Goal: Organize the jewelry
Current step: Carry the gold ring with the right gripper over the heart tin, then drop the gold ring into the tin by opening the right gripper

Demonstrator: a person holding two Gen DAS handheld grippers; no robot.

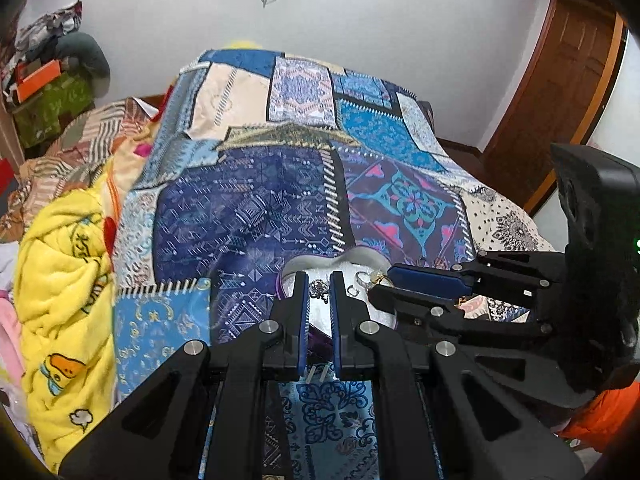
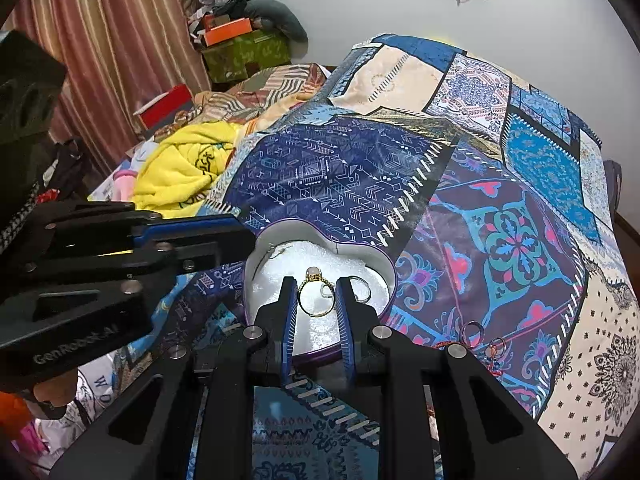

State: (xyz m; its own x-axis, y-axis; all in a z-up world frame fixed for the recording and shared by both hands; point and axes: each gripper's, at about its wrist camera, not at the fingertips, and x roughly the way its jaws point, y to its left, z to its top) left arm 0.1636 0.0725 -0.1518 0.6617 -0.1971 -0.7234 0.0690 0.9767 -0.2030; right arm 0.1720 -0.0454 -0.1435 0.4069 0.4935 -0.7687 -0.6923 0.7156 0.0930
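Observation:
A heart-shaped tin [image 2: 304,232] with a white lining lies on the patchwork quilt, and both grippers hang over it. My right gripper [image 2: 316,284] is shut on a gold ring with a pale stone [image 2: 314,294], held upright above the lining. My left gripper [image 1: 319,280] is shut on a small silver pendant piece [image 1: 319,289] above the tin [image 1: 360,256]. In the left wrist view the right gripper [image 1: 382,282] reaches in from the right. In the right wrist view the left gripper [image 2: 246,236] comes in from the left. Silver rings [image 2: 362,290] lie inside the tin.
Two loose rings [image 2: 472,332] lie on the quilt [image 2: 360,184] right of the tin, beside a red thread. A yellow blanket [image 1: 60,280] is bunched at the bed's left side. Boxes and clothes are stacked by the far wall, and a wooden door [image 1: 560,80] stands at the right.

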